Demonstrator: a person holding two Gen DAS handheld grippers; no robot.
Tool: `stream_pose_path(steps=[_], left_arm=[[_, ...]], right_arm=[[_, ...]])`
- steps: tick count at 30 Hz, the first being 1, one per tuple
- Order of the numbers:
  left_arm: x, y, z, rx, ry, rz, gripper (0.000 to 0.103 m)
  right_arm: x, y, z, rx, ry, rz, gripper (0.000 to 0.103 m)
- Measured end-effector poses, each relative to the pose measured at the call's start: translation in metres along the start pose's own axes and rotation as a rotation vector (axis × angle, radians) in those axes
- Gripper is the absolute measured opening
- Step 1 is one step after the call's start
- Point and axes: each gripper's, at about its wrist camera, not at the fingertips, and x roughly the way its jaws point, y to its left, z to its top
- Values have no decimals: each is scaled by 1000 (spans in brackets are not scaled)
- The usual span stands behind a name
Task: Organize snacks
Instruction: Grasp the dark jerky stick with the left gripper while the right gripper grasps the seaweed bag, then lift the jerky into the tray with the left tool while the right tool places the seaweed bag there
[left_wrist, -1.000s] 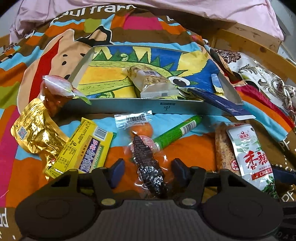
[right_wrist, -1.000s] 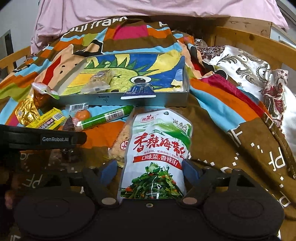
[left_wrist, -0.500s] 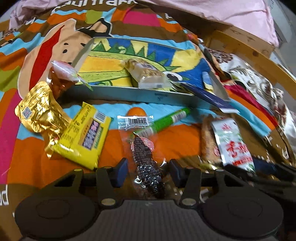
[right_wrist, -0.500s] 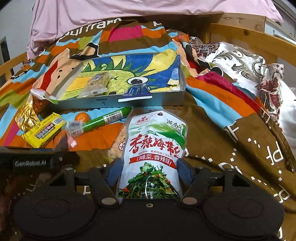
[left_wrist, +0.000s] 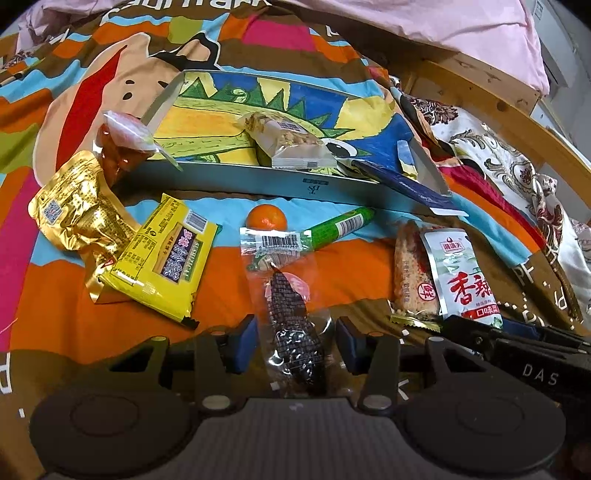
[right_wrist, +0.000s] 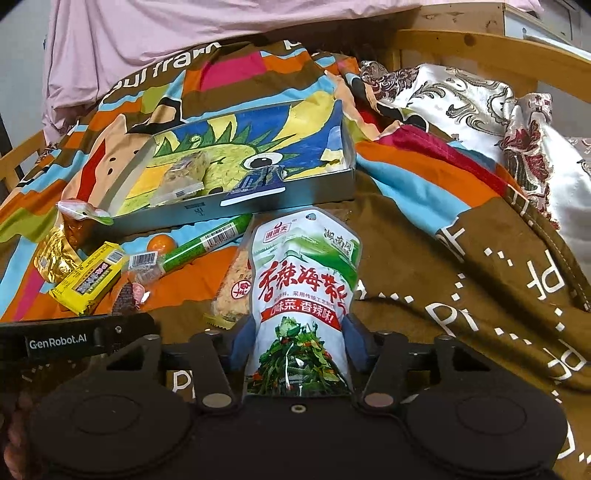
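Observation:
My left gripper (left_wrist: 295, 345) straddles a clear packet of dark purple corn (left_wrist: 291, 325) lying on the bedspread. Its jaws are closing, and a thin gap still shows at each blue pad. My right gripper (right_wrist: 297, 347) is closing on a white-and-green seaweed pouch (right_wrist: 303, 280). Its pads pinch the pouch's lower sides, and the pouch bulges upward. The grey snack box (left_wrist: 258, 181) with a dinosaur picture inside lies beyond. It holds a peanut bar (left_wrist: 291, 142) and a dark blue packet (left_wrist: 406, 188).
Loose on the bedspread in front of the box are a yellow packet (left_wrist: 166, 258), a gold pouch (left_wrist: 74, 214), a jelly cup (left_wrist: 122, 144), an orange ball (left_wrist: 266, 217), a green sausage stick (left_wrist: 340, 225) and a rice cracker (left_wrist: 410, 280). A wooden bed rail (right_wrist: 498, 55) runs along the right.
Both pairs of jaws have narrowed. The right pads have come in against the seaweed pouch. The left gripper has drawn back slightly, and the corn packet stays between its fingers.

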Motion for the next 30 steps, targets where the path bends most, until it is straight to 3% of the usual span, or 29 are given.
stream_pose_path(steps=[8, 23, 30], left_arm=[[-16, -4, -2, 6, -32, -14, 49], [-37, -13, 7, 40, -117, -48, 48], [-40, -15, 12, 36, -137, -63, 48]], right_arm=[[-8, 1, -2, -5, -23, -9, 42], [-17, 6, -4, -13, -72, -13, 36], [-32, 3, -1, 21, -155, -37, 36]])
